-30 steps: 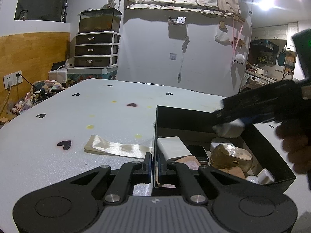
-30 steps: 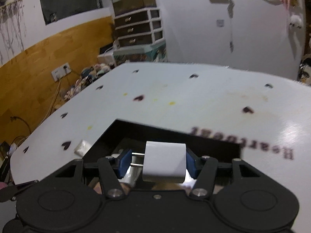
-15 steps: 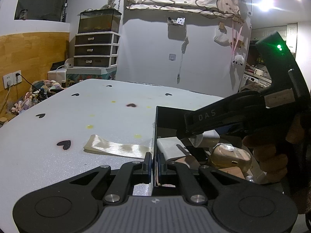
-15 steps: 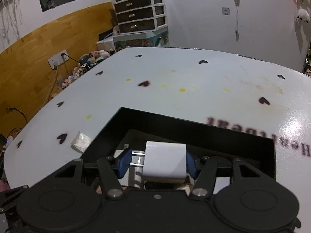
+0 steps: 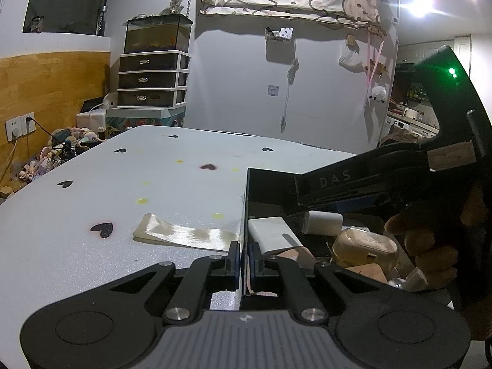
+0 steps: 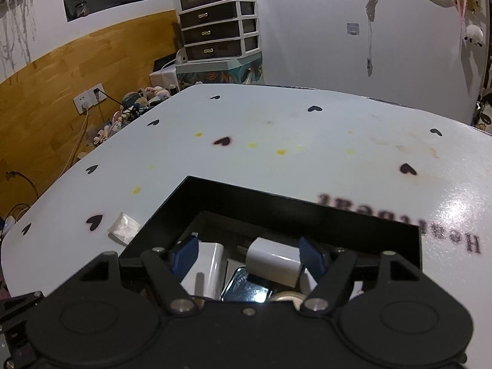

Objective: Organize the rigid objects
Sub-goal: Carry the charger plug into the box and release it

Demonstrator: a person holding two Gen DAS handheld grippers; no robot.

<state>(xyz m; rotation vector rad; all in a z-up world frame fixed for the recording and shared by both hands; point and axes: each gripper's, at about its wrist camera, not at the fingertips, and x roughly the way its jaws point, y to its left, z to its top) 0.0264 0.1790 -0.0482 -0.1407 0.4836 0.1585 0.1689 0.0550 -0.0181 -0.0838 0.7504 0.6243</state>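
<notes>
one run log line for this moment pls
left gripper: shut on box wall | right gripper: opening over black box, white charger between its pads, released | step: dropping charger in box

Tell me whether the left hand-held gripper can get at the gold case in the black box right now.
Probably not. The left hand-held gripper is shut on the black box wall, and the right hand-held gripper hangs just above the gold case.
</notes>
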